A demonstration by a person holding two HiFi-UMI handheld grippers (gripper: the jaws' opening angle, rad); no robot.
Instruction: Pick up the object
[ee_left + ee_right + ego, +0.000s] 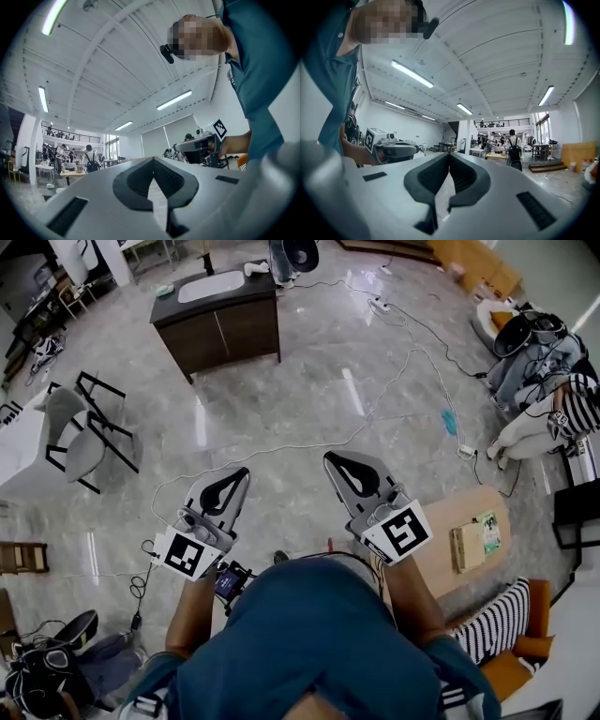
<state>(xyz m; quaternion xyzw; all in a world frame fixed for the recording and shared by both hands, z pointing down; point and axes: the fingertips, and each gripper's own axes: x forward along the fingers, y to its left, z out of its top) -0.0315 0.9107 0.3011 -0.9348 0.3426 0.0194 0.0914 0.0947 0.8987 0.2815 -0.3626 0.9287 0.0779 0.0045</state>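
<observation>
Both my grey left gripper (238,472) and grey right gripper (330,459) are clenched empty, so I'd spot the object first, then open up before reaching.

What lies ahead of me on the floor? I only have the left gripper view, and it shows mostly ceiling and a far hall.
Observer: The head view shows a dark cabinet with a white sink top, standing ahead on the grey floor.
Operator: Is the right gripper empty?
Observer: Yes. In its own view the right gripper has its jaws together with nothing between them.
Operator: Is anything nearer that I could pick up?
Observer: A low wooden table stands at your right, with two flat book-like things on it.
</observation>
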